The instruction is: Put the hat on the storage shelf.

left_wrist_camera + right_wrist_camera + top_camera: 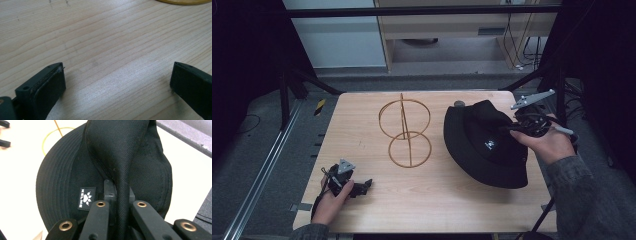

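Right gripper [515, 125]: jaw tips hidden under cloth in both high view & right gripper view; jaws pinched tight on a raised fold of the black hat [484, 142], fold runs up between them [120, 170]. Hat sits on right half of table, brim flat on the wood, white logo patch [86, 198] on the crown side; small writing on it is hard to read in the high view. Far rim of hat partly covers a small grey round thing [459, 104], can't tell what it is.

Left gripper [362, 187] near front-left corner, low over table, jaws wide apart w/ bare wood between them [117, 82]. Jaw bases cut off by bottom edge of left gripper view.

Wire stand [405, 131], two gold hoops on a centre rod, lying mid-table, just beside the hat, well apart from left gripper. Only a sliver of hoop at top edge [183, 2].

Table [432, 200]: light wood, clear grain, faint scuffs. Room dim; grey floor, black frame bars, cables [522, 50] at back right.
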A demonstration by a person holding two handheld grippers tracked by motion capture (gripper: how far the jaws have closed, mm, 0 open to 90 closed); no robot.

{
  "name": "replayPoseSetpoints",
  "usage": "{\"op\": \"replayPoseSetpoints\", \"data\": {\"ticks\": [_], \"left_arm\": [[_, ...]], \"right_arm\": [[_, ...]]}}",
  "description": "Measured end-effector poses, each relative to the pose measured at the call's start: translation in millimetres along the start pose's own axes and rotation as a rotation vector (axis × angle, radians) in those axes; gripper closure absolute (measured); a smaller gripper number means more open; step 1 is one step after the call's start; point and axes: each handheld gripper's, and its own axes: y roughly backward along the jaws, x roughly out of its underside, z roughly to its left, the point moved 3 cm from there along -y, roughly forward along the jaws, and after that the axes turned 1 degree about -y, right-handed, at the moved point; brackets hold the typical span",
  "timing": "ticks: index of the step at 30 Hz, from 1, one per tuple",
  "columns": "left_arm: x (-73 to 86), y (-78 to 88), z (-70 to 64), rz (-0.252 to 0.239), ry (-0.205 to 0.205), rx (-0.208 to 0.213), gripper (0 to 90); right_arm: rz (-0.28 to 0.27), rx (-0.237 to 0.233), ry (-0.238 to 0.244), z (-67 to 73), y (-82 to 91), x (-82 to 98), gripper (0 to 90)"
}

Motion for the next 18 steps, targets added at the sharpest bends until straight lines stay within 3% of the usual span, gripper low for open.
{"op": "replayPoseSetpoints", "data": {"ticks": [6, 11, 18], "left_arm": [[0.0, 0.0, -0.1, 0.000, 0.001, 0.000, 0.0], [0.0, 0.0, 0.0, 0.000, 0.000, 0.000, 0.0], [0.0, 0.0, 0.0, 0.000, -0.001, 0.000, 0.0]], "right_arm": [[-0.022, 0.005, 0.003, 0.3, 11.9, 4.3, 87.5], [-0.049, 0.011, -0.021, -6.7, 20.5, 8.2, 87.6], [-0.095, 0.009, -0.028, -5.3, 30.5, 4.3, 87.7]]}}
